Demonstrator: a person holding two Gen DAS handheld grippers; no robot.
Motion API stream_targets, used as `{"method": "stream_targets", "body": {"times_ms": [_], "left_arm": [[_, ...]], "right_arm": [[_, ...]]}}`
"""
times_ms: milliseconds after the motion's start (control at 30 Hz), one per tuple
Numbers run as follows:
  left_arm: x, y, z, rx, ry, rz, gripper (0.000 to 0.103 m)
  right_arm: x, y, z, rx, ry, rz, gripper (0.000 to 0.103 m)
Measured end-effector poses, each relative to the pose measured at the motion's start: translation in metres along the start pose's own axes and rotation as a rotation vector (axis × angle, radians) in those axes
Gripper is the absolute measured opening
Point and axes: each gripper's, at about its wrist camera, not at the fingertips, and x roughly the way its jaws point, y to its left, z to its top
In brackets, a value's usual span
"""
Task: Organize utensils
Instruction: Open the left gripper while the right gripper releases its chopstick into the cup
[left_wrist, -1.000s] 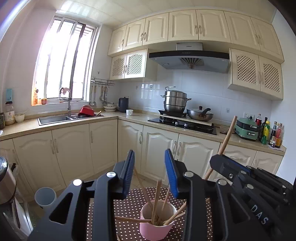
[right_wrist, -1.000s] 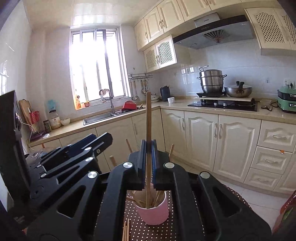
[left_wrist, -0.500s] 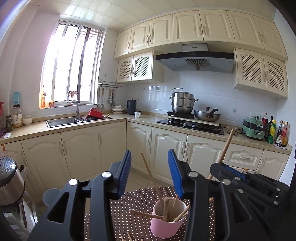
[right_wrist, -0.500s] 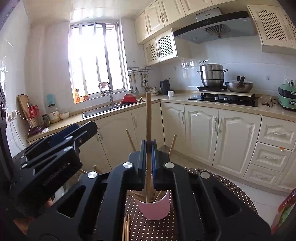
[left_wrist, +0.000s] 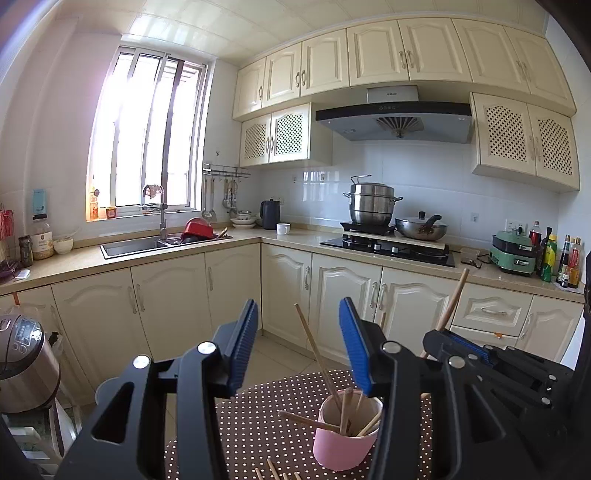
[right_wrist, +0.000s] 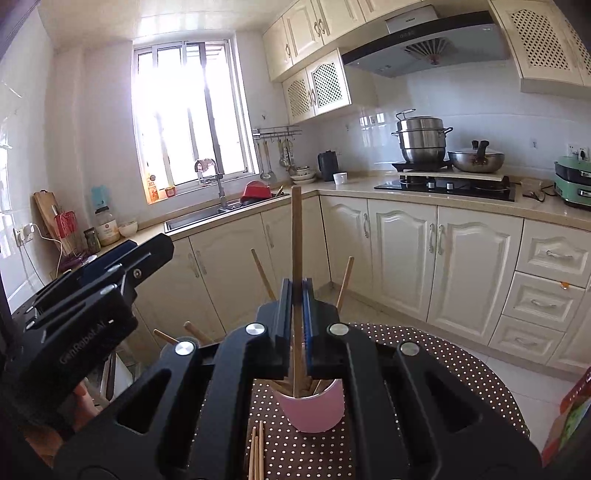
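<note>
A pink cup (left_wrist: 345, 439) with several wooden chopsticks in it stands on a brown dotted table (left_wrist: 258, 421). My left gripper (left_wrist: 299, 347) is open and empty, above and left of the cup. My right gripper (right_wrist: 297, 295) is shut on an upright wooden chopstick (right_wrist: 296, 236) whose lower end reaches into the pink cup (right_wrist: 314, 410). The right gripper also shows in the left wrist view (left_wrist: 461, 345), holding the chopstick (left_wrist: 452, 299) right of the cup. Loose chopsticks (right_wrist: 256, 454) lie on the table in front of the cup.
Cream kitchen cabinets (left_wrist: 332, 291) run behind the table, with a sink (left_wrist: 147, 245) and a stove with pots (left_wrist: 388, 240) on the counter. A rice cooker (left_wrist: 22, 362) stands at the left. The left gripper body (right_wrist: 81, 295) sits left of my right gripper.
My left gripper has pulled back to the left and opened wider. My right gripper has stayed shut on the chopstick over the cup.
</note>
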Motion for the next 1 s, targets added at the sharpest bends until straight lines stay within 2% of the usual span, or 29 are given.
{"method": "stream_targets", "body": {"times_ms": [400, 500, 600, 1000], "left_arm": [[-0.013, 0.006, 0.001, 0.019, -0.005, 0.018, 0.051], [-0.016, 0.008, 0.001, 0.02, -0.004, 0.019, 0.051], [-0.018, 0.009, 0.002, 0.019, -0.008, 0.021, 0.051], [-0.048, 0.017, 0.008, 0.021, -0.034, 0.029, 0.053]], "right_arm": [[-0.002, 0.002, -0.002, 0.009, 0.019, 0.005, 0.008], [-0.005, 0.004, -0.003, 0.01, 0.018, 0.002, 0.013], [-0.007, 0.005, -0.003, 0.007, 0.017, 0.002, 0.013], [-0.034, 0.014, 0.005, -0.008, -0.019, -0.001, 0.013]]}}
